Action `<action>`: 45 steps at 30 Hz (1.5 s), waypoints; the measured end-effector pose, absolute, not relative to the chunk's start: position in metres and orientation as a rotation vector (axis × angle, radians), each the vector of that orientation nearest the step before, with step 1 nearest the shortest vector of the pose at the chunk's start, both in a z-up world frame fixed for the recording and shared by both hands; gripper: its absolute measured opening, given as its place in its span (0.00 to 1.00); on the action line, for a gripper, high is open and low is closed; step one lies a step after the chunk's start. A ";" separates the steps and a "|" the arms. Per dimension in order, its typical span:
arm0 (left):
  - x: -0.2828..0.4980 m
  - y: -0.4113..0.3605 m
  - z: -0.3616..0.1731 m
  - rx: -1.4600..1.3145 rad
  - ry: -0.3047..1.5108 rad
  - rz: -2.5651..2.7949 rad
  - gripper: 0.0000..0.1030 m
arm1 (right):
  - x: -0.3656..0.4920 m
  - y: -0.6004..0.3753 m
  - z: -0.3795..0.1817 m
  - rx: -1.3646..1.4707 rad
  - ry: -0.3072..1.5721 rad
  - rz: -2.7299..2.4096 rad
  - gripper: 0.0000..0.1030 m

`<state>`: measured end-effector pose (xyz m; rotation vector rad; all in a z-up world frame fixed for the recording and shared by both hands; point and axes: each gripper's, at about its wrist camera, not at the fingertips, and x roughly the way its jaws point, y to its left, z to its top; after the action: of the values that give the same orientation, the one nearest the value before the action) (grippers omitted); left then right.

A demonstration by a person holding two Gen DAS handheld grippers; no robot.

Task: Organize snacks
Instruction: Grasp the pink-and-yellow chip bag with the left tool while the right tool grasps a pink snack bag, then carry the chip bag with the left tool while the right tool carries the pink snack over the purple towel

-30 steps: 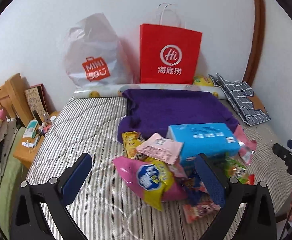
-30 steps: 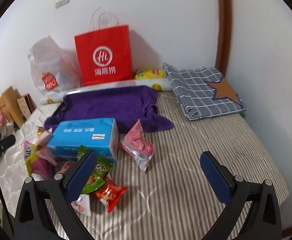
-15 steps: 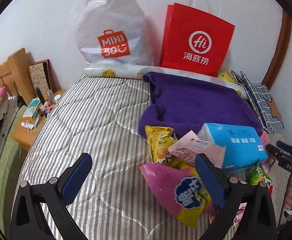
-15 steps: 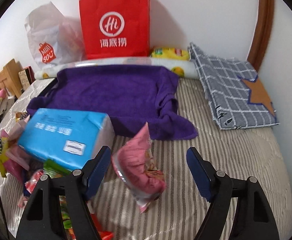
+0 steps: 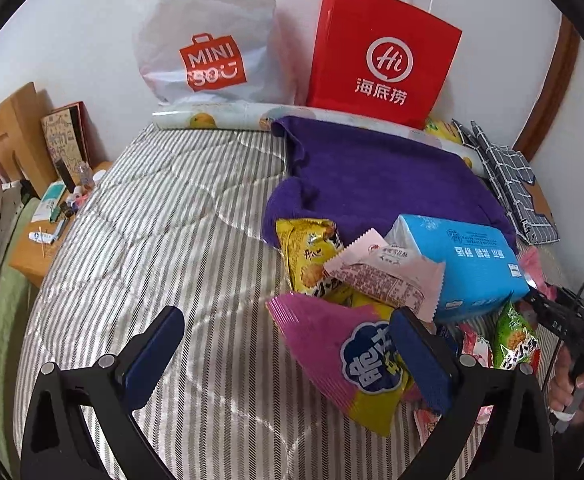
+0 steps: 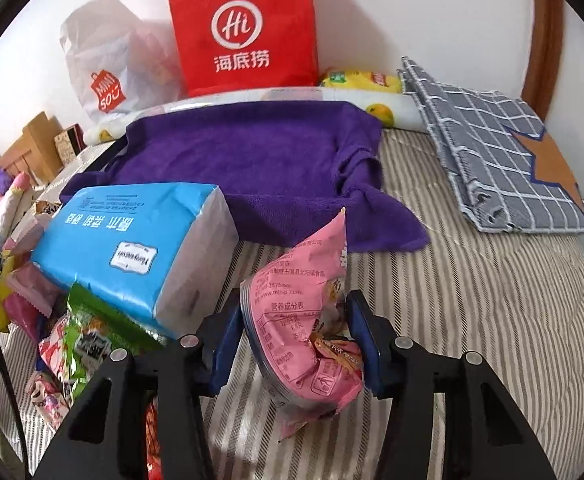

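Observation:
A pile of snack packets lies on the striped bed (image 5: 163,240). My right gripper (image 6: 296,332) is shut on a pink snack bag (image 6: 304,320), its pads pressing both sides of the bag. A blue tissue pack (image 6: 139,240) lies just left of it on other packets. My left gripper (image 5: 287,352) is open and empty above the bed. Its right finger (image 5: 420,360) overlaps a pink and yellow chip bag (image 5: 344,352). A yellow snack bag (image 5: 308,256) and a pale pink packet (image 5: 388,276) lie beyond. The right gripper also shows at the right edge of the left wrist view (image 5: 564,320).
A purple towel (image 6: 251,164) is spread behind the pile. A red paper bag (image 6: 243,28) and a white plastic bag (image 5: 207,40) stand against the wall. A grey checked cloth (image 6: 492,148) lies at right. A cluttered bedside table (image 5: 51,216) is left of the bed.
My right gripper has moved forward around the pink snack bag and closed on it. My left gripper has moved forward and left over the bed, staying open.

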<state>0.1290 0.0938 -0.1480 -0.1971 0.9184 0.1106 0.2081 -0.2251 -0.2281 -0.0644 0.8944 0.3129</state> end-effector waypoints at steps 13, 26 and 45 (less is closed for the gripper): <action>0.137 0.068 -0.165 -0.215 0.988 -0.010 0.81 | 0.174 -0.240 -0.226 -0.015 0.917 0.256 0.50; 0.102 0.085 -0.149 -0.278 0.943 -0.106 0.59 | 0.141 -0.248 -0.219 0.015 0.931 0.184 0.50; 0.068 0.076 -0.110 -0.272 0.836 -0.168 0.59 | 0.099 -0.245 -0.169 0.060 0.862 0.164 0.50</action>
<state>0.0677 0.0760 -0.1101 -0.2720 0.8364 -0.1682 0.0993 -0.2447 -0.1691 0.0599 0.8622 0.1644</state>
